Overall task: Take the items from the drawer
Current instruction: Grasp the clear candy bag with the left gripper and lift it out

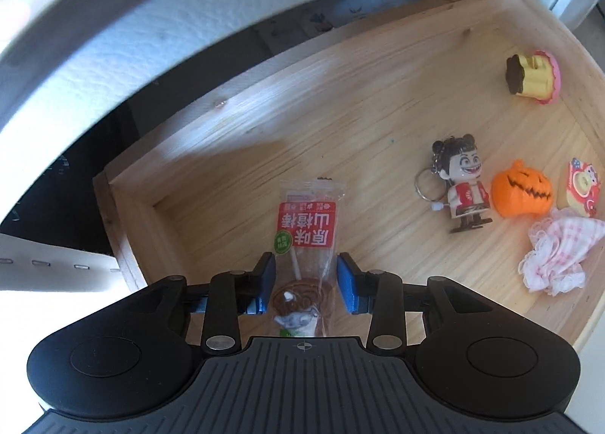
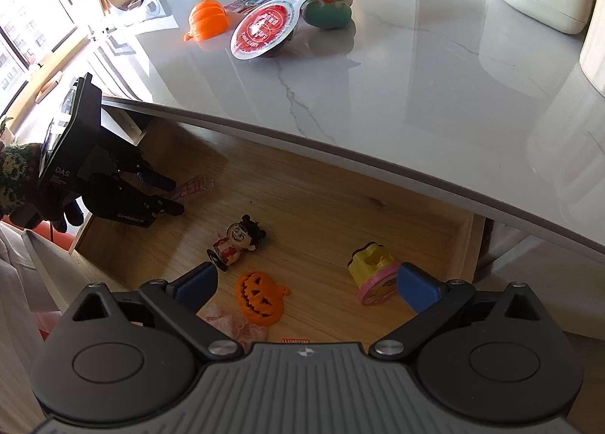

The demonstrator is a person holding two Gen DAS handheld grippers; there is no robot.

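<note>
Snack packet (image 1: 302,230) flat on the drawer (image 1: 234,139) floor near the left wall, its lower end between the blue pads of the left tool (image 1: 305,275). Pads parted, close on both sides, right one not yet touching: probably lined up for a pinch across the narrow width. Right tool (image 2: 306,284) spread wide, empty, hovering over the flat pumpkin (image 2: 261,296), likely waiting its turn. Beside that: figurine (image 2: 236,241), yellow cake toy (image 2: 372,275), frilly pink cloth (image 2: 234,324). Drawer of pale wood, pulled out under a grey marbled counter (image 2: 378,93). On the counter, an orange pumpkin (image 2: 208,20), a red-lidded cup (image 2: 264,31), a green toy (image 2: 327,14), seemingly unloaded already. Bright window at far left.
</note>
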